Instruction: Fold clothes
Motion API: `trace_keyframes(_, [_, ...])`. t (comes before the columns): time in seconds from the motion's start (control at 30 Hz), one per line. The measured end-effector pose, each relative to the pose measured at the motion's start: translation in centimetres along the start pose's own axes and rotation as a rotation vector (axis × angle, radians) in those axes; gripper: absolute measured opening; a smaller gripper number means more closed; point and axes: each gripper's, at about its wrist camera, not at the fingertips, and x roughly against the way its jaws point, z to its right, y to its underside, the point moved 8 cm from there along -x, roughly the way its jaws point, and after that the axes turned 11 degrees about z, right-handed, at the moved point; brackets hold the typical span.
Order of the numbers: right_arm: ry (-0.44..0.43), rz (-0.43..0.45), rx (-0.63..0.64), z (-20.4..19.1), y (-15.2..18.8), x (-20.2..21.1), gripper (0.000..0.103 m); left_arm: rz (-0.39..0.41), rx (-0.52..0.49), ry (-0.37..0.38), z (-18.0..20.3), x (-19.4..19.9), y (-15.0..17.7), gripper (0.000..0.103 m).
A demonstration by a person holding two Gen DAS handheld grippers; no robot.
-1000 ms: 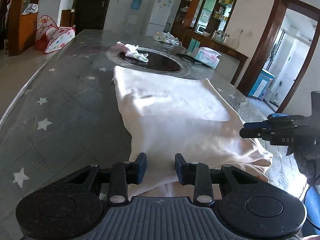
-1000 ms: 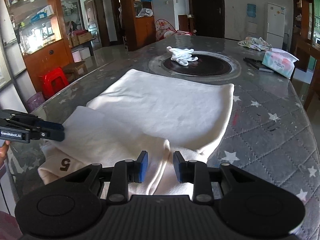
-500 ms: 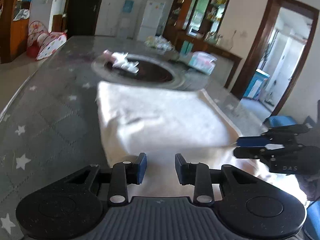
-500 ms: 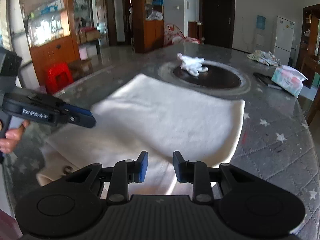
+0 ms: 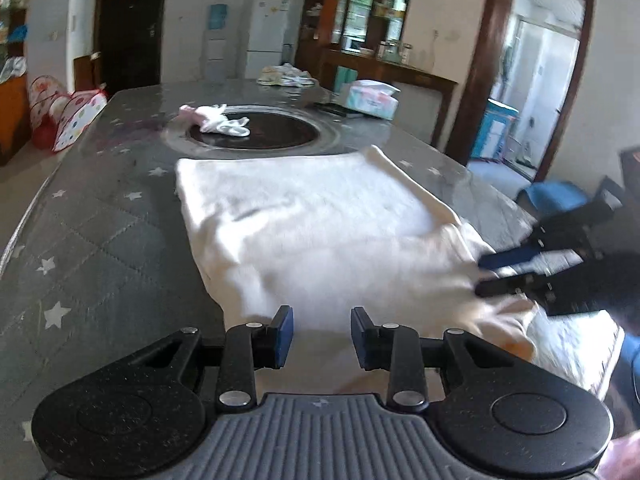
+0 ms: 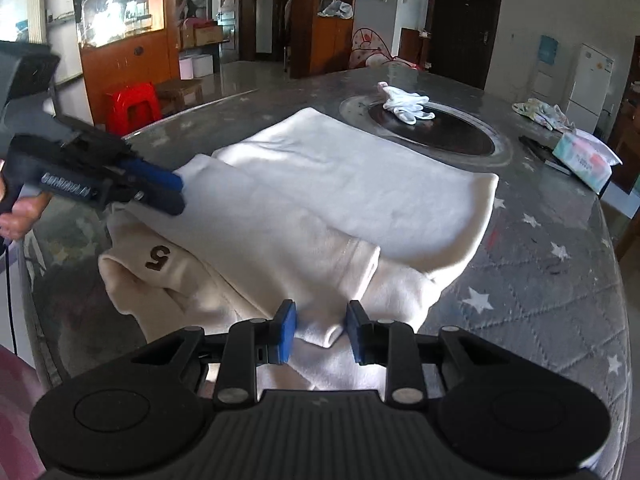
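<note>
At lower centre of both views, the cream garment lay half-folded on the table. Left gripper and right gripper hung open, gripping nothing; closing on one layer only could drag the fold askew.

garment: cream, dark "5" | tablecloth: grey quilted, white stars | fingers: blue
</note>
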Motion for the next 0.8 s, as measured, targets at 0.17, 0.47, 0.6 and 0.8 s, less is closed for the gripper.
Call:
trace_keyframes(0.17, [-0.021,0.007,0.021,-0.4,-0.4,1.8,0.027,0.012,-0.124,0.073,1.7,3.5,0.5,0.039])
trace_keyframes(0.47, [-0.053,-0.018,0.101,-1.9,0.4,3.5,0.036,-0.016,-0.42,0.085,5.4,4.5,3.9,0.046])
trace_keyframes(0.6, [-0.058,-0.032,0.134,-2.5,0.9,4.1,0.042,0.019,-0.464,0.075,6.3,3.7,4.0,0.046])
trace_keyframes(0.8, [-0.06,-0.047,0.227,-3.6,2.3,4.9,0.052,0.04,-0.489,0.078,6.6,2.8,4.2,0.026])
